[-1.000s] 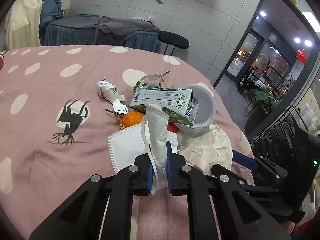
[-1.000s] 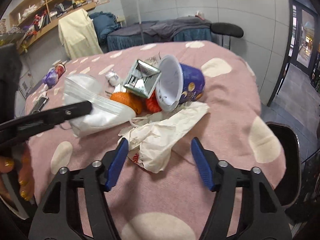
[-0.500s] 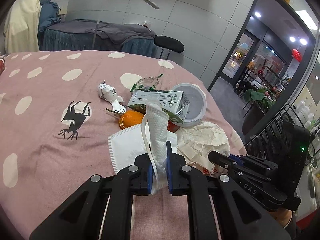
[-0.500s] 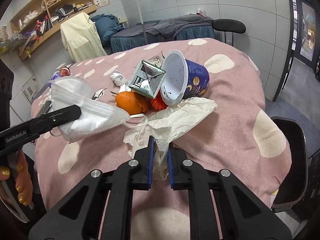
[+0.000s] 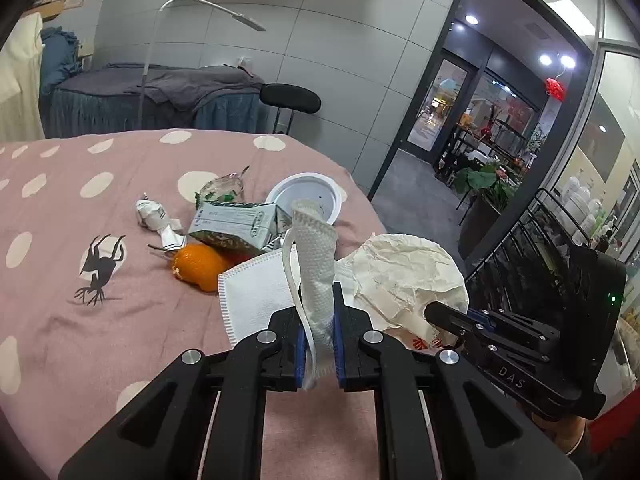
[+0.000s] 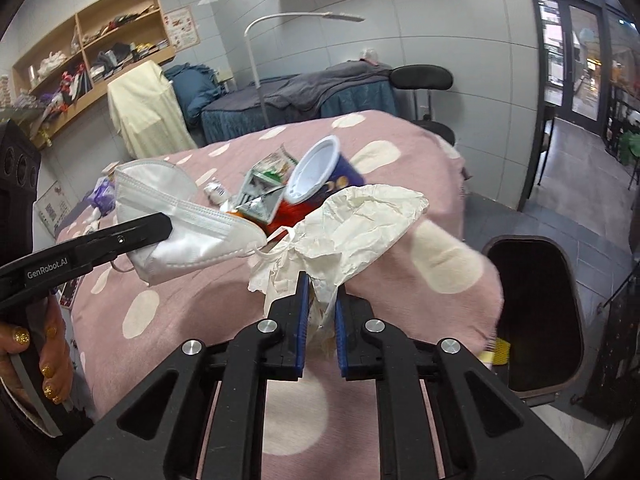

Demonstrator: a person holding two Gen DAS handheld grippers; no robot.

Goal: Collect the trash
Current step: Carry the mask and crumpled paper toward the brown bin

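My left gripper point(image 5: 318, 320) is shut on a white face mask point(image 5: 260, 292) and holds it above the pink spotted table point(image 5: 60, 208); the mask also shows in the right wrist view point(image 6: 176, 220). My right gripper point(image 6: 319, 312) is shut on a crumpled cream paper wrapper point(image 6: 352, 224), lifted off the table; it also shows in the left wrist view point(image 5: 404, 276). On the table lie a green milk carton point(image 5: 232, 224), an orange point(image 5: 198, 266), a white-lined blue cup point(image 6: 320, 172) on its side and a crumpled white scrap point(image 5: 150, 216).
A dark trash bin point(image 6: 536, 316) stands on the floor right of the table's edge. A black wire rack point(image 5: 532, 240) is at the right. A stool point(image 6: 422, 80), a covered bed point(image 5: 160, 96) and a lamp stand behind the table.
Both grippers have risen. The right one, which closed on the paper wrapper, has lifted it off the table. The mask has come up and away from the pile.
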